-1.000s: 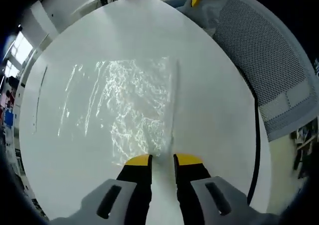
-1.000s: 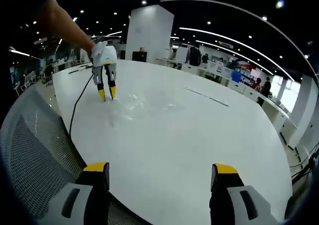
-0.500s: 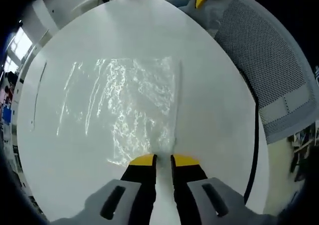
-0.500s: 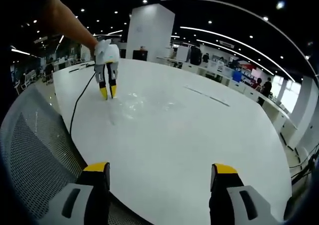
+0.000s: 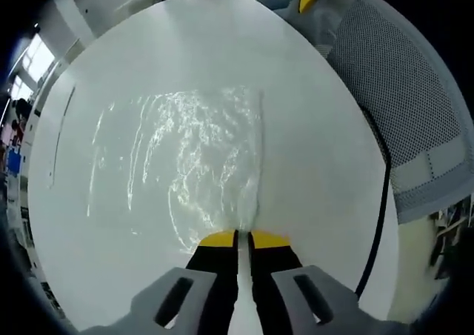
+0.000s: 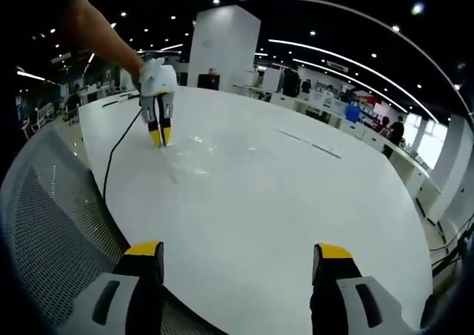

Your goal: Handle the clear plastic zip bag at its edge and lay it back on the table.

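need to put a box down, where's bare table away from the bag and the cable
Widest bare stretch: the white table ahead of the right gripper, between its near edge and the dark strips. Crowded: by the mesh chair, where the left gripper nips the zip bag beside the black cable.

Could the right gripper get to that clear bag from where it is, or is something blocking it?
Probably yes: the right gripper is open, and only bare white table lies between it and the clear bag, whose near edge the left gripper already pinches.
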Tool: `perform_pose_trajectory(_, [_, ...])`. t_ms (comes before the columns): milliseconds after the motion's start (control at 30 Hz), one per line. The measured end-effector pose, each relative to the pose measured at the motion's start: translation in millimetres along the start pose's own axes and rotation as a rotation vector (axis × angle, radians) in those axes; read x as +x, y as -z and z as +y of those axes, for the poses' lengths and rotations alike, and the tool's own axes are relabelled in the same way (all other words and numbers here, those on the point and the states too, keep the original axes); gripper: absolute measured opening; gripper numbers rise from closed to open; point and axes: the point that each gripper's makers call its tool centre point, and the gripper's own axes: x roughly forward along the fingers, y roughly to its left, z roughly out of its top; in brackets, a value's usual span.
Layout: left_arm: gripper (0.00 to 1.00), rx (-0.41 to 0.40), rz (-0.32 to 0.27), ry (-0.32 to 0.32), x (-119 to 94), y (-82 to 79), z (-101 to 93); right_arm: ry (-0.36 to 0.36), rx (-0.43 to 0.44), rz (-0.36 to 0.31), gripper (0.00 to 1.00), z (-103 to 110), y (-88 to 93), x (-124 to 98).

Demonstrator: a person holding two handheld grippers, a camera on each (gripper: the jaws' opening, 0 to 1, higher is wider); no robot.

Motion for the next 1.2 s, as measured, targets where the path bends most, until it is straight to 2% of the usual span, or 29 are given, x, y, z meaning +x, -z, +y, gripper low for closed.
perform_pose_trajectory(200, [0.01,0.008,0.034,-0.006,-1,0.0,-4.2,0.0,-0.002,-0.003,0.82,0,-0.9,0])
perform_pose_trajectory(433, [0.01,-0.016,0.048,-0.029,-11,-0.5,-6.6,0.006,-0.018,-0.007,0.83,0,-2.5,0])
perform_pose_trajectory(633, [0.01,-0.038,0.041,-0.064,-19,-4.2,-9.8,0.013,-0.044,-0.01,0.84,1,-4.6,-1])
perform_pose_trajectory(867, [0.01,-0.051,0.041,-0.075,-27,-8.2,-20.3,0.021,-0.06,-0.012,0.84,0,-6.4,-2])
perform_pose_trajectory(1200, [0.01,-0.11,0.019,-0.091,-40,-20.0,-30.7,0.024,-0.14,-0.005,0.84,2,-13.9,-4])
